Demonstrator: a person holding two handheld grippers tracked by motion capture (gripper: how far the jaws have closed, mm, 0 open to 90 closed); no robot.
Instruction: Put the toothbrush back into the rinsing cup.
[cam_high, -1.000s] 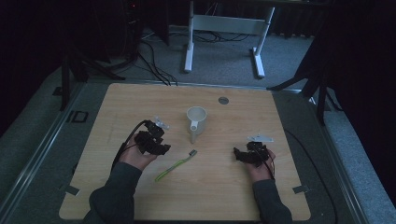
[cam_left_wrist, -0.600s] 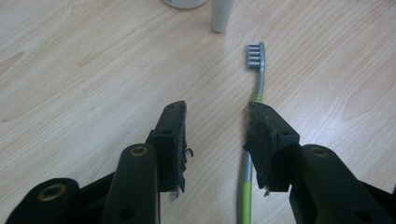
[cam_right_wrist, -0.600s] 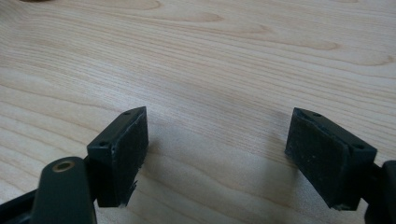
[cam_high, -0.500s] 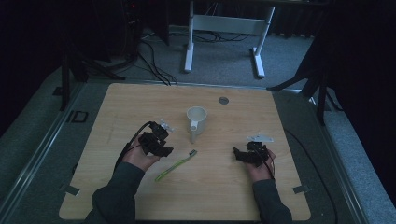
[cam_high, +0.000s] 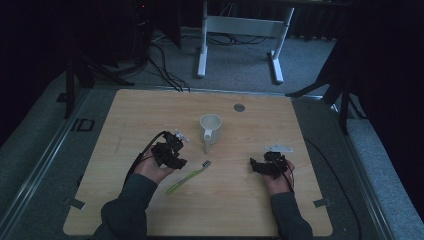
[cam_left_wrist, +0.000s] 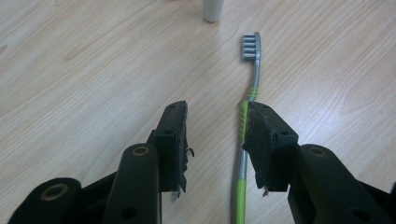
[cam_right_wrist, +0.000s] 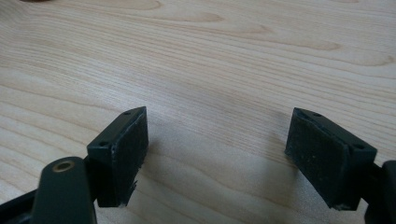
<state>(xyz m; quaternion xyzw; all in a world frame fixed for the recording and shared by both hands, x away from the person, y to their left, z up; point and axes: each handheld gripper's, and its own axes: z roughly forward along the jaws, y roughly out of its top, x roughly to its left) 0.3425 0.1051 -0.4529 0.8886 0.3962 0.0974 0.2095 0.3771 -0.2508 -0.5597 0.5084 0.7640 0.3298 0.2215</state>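
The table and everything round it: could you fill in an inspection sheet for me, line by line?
Surface: pale wooden table top, bare wood grain, dim light.
Job's things: green-handled toothbrush with grey bristles lying flat; white ceramic mug upright beyond it, handle towards the person.
Clutter: small round grey disc near the far edge.
Grippers: left gripper open, its jaws have just closed a little, toothbrush handle between them beside one jaw, contact unclear; right gripper open over bare wood.
Cables: black cable looping from the left gripper; more cables on the floor.
Surroundings: grey carpeted floor, white desk frame legs behind the table.
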